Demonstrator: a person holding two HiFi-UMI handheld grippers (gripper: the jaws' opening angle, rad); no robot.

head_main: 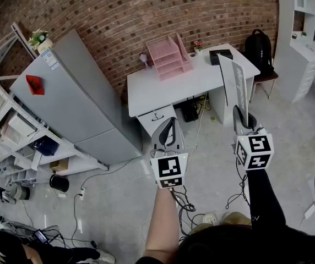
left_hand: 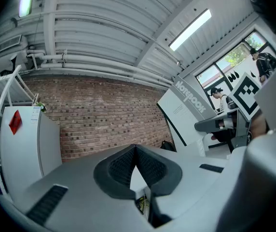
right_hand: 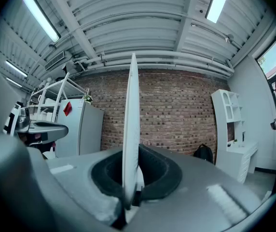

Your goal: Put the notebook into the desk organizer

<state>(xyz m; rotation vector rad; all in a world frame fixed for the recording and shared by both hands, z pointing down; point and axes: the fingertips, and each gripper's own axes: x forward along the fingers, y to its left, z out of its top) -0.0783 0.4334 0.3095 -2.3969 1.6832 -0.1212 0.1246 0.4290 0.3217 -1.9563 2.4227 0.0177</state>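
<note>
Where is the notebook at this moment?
Head view, right side: the notebook stands upright in the right gripper, short of the white desk and pink organizer.

The head view looks down from high. Both gripper views look forward at the same brick wall (right_hand: 176,110).

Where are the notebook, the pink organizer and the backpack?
notebook (head_main: 235,87), head view, middle of its cover.
pink organizer (head_main: 170,58), head view, its middle tray.
backpack (head_main: 258,48), head view, middle of its body.
</note>
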